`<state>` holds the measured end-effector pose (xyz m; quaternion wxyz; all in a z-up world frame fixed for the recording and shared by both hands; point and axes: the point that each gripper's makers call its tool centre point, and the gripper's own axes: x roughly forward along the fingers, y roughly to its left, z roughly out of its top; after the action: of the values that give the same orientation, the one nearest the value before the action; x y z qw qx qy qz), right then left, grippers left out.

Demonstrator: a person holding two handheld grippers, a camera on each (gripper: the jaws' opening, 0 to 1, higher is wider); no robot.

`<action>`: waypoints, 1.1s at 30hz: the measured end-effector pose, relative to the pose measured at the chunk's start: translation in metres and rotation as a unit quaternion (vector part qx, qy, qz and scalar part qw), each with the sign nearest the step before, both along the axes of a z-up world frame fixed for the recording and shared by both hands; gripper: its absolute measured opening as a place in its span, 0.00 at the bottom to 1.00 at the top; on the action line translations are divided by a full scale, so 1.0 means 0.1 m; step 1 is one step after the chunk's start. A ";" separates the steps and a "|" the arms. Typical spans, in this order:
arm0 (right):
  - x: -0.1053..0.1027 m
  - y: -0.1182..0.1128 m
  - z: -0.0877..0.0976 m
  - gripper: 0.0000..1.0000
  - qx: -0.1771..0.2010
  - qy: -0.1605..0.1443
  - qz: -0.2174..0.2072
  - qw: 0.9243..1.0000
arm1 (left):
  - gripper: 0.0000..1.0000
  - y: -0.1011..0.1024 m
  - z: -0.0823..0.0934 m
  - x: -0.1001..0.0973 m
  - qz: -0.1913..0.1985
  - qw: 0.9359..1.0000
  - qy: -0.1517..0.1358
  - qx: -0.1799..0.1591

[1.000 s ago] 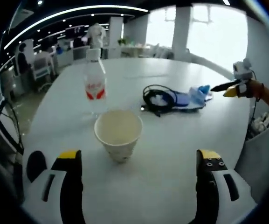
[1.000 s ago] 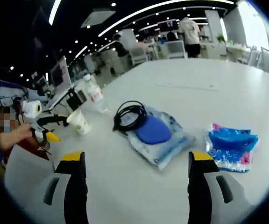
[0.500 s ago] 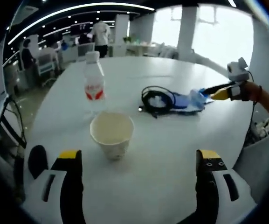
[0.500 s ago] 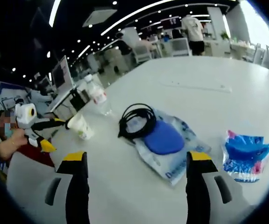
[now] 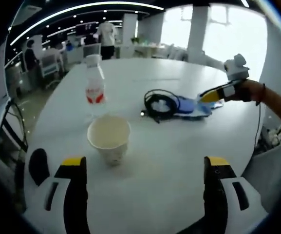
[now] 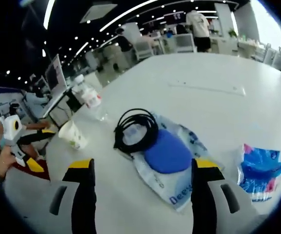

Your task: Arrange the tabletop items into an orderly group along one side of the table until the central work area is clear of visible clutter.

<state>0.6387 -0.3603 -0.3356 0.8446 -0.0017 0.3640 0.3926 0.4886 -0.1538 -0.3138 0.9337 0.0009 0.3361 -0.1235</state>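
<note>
We hold the left gripper (image 5: pixel 142 168) spread wide, nothing grasped, before the paper cup (image 5: pixel 109 140); the right gripper (image 6: pixel 142 170), likewise released, faces the plastic pouch (image 6: pixel 172 156). Centre each item between the 2 jaws before clamping.

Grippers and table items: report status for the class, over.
Left gripper open, facing paper cup; bottle behind it. Right gripper open, over plastic pouch with black cable. Blue packet apart. Nothing gripped, nothing blocking.

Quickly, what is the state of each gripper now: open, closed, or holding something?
Left gripper: open, holding nothing; the paper cup stands ahead of it.
Right gripper: open, holding nothing, above the clear bag.
</note>
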 end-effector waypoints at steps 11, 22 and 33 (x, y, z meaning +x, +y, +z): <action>0.14 0.17 -0.18 0.75 -0.024 0.011 0.015 1.000 | 0.96 0.04 -0.02 -0.03 0.024 1.000 0.000 0.000; 0.36 0.31 -0.29 0.63 -0.035 0.001 -0.003 0.999 | 0.95 -0.01 -0.06 -0.05 0.016 1.000 0.003 0.007; 0.52 0.43 -0.39 0.47 -0.039 0.002 -0.033 0.999 | 0.93 0.01 -0.10 -0.04 0.019 1.000 0.011 0.002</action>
<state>0.6908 -0.3170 -0.3748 0.8556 -0.0216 0.3803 0.3504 0.4843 -0.1528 -0.3240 0.9321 -0.0055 0.3467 -0.1050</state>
